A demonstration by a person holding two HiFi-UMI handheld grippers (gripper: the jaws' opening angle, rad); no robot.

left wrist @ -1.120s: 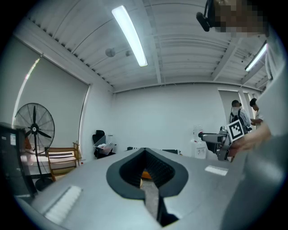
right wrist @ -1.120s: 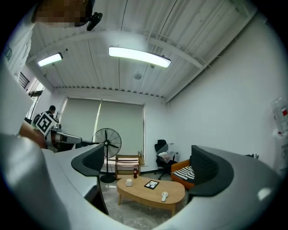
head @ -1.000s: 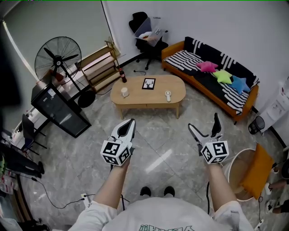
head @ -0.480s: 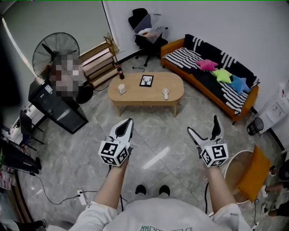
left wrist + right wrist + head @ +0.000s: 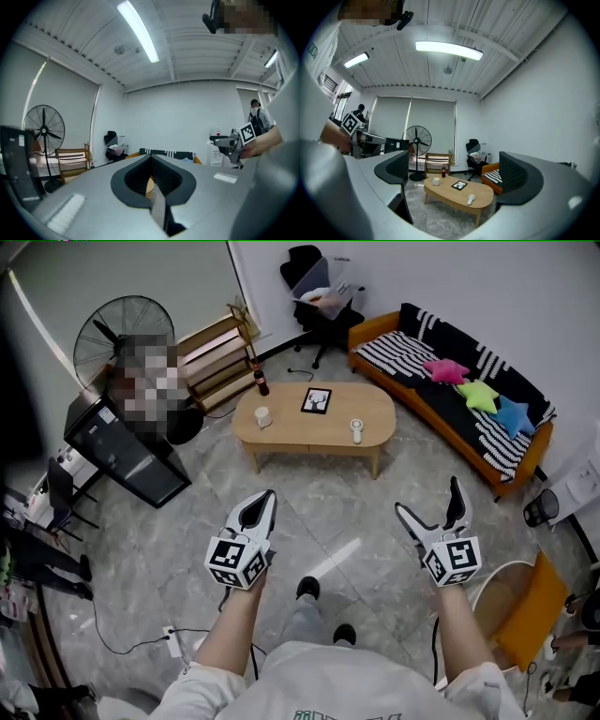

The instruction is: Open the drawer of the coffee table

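Head view: table point(image 5: 298, 429) well apart; left gripper point(image 5: 263, 499) clenched empty, right gripper point(image 5: 427, 497) spread empty. No drawer point(image 5: 314, 448) handle was visible, so a grab might slip.

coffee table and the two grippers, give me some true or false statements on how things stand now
1. The right gripper has its jaws apart with nothing between them. True.
2. The left gripper is open too. False: its jaws are together.
3. One gripper touches the coffee table. False: both are over the floor, well short of the table.
4. A cup, a picture frame and a white handheld object sit on the table top. True.
5. The sofa is bare. False: three star cushions, pink, green and blue, lie on it.
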